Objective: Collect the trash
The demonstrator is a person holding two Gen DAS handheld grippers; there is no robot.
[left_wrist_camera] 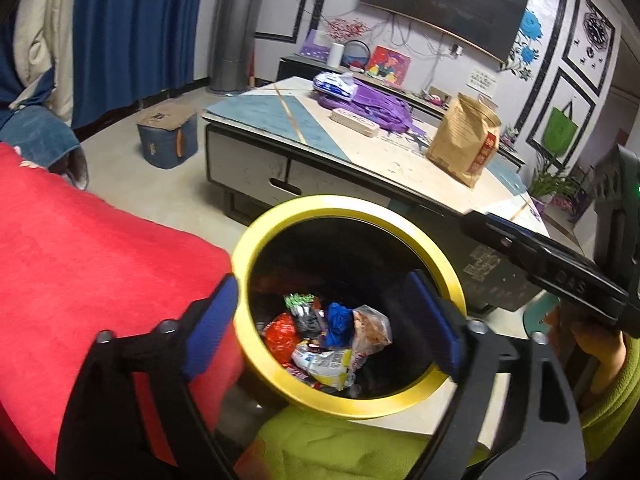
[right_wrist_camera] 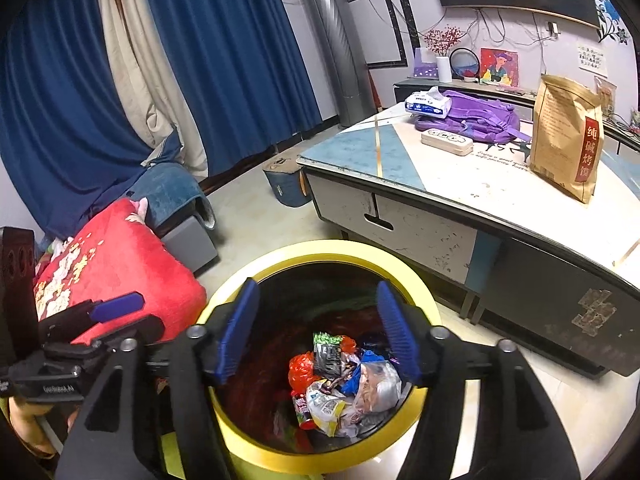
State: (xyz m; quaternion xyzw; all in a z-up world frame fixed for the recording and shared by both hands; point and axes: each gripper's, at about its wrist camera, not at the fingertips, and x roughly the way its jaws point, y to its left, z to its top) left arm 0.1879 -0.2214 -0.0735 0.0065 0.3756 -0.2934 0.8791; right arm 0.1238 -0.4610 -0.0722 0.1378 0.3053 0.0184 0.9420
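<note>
Crumpled trash wrappers [right_wrist_camera: 344, 384] lie at the bottom of the round yellow-rimmed black bin [right_wrist_camera: 420, 292]. Above that bin, the left gripper [left_wrist_camera: 320, 328] and right gripper [right_wrist_camera: 320, 336] hover, jaws wide apart, holding nothing.

The brown paper bag [right_wrist_camera: 566, 136] bears a red label reading 纯碱烤馍.

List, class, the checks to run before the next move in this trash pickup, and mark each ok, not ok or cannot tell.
1. Left tool open, nothing between its pads: ok.
2. Right tool open, nothing held: ok.
3. Both tools over the bin mouth: ok.
4. Wrappers lying inside the bin: ok.
5. Room left in the bin: ok.
6. Loose trash left on the table: cannot tell; only a brown bag, backpack, tissues and a case show.
</note>
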